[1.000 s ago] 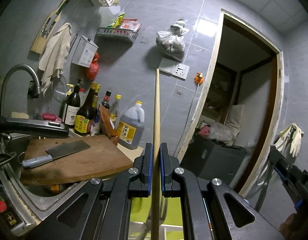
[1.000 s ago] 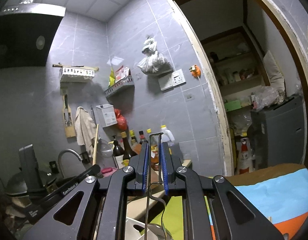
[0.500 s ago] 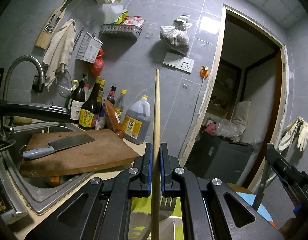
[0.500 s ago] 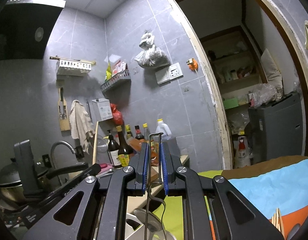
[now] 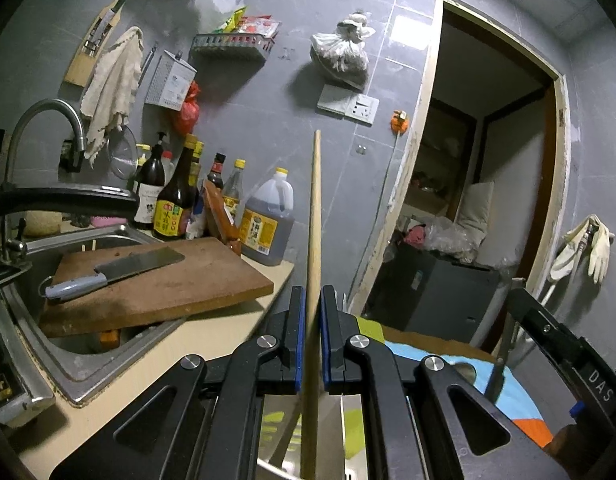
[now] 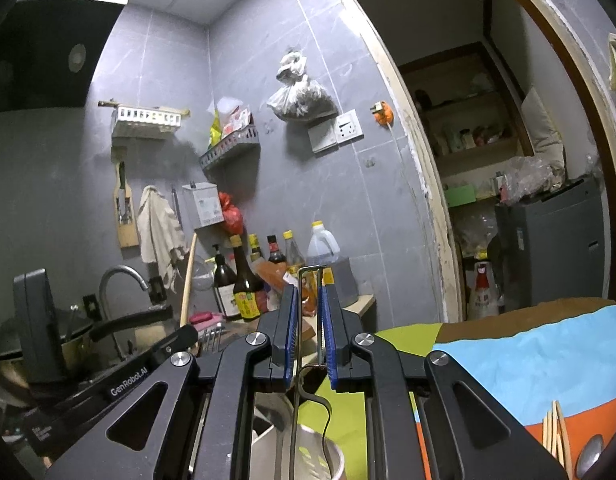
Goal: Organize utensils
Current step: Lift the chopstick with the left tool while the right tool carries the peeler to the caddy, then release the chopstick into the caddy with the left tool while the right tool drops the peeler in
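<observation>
Wooden handle (image 5: 314,216), long, pale, upright, gripper-clamped

Cleaver (image 5: 112,270) on board (image 5: 156,284), board over sink (image 5: 68,344). Bottles (image 5: 180,196) and jug (image 5: 268,220) behind board, against wall. Tap (image 5: 44,128) left. Doorway (image 5: 488,184) right. Chopsticks (image 6: 556,436) on cloth (image 6: 528,356), lower right.

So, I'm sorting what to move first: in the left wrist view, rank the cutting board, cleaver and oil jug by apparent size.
1. Cutting board
2. and 3. Cleaver and oil jug look about equal; the jug stands farther back, so I won't rank them.
</observation>
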Action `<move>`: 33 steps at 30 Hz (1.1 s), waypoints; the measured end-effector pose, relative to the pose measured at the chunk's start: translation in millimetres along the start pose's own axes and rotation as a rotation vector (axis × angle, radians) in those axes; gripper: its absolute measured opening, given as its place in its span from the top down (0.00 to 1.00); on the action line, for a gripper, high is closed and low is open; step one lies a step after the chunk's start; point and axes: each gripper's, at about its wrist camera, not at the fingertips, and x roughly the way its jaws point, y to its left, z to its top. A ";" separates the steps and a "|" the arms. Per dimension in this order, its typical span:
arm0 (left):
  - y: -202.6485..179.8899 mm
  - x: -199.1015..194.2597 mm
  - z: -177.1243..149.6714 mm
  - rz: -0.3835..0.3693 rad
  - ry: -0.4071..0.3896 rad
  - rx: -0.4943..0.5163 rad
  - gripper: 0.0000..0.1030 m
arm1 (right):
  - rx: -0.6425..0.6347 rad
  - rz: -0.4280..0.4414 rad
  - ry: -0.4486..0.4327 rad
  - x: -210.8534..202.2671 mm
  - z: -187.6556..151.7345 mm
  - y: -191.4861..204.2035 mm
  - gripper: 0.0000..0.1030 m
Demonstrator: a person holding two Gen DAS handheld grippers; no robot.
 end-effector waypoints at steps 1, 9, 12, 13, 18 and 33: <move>-0.1 0.4 -1.5 -0.006 0.018 -0.001 0.95 | -0.001 0.001 0.006 -0.5 -0.8 -0.2 0.90; 0.0 -4.1 -14.2 -0.034 0.107 -0.007 0.93 | -0.016 0.016 0.089 -5.7 -13.2 0.7 0.87; 0.0 -8.4 -16.0 -0.043 0.115 -0.011 0.92 | -0.013 0.021 0.116 -8.8 -15.7 0.3 0.80; 0.2 -10.5 -15.7 -0.046 0.115 -0.015 0.90 | -0.013 0.023 0.122 -10.6 -15.6 0.4 0.78; 1.2 -21.4 -11.4 -0.068 0.109 -0.049 0.75 | -0.017 0.026 0.149 -16.7 -15.1 -0.6 0.76; -53.2 -46.5 4.3 -0.179 0.048 0.054 0.41 | -0.032 -0.070 0.059 -66.4 21.9 -35.0 0.36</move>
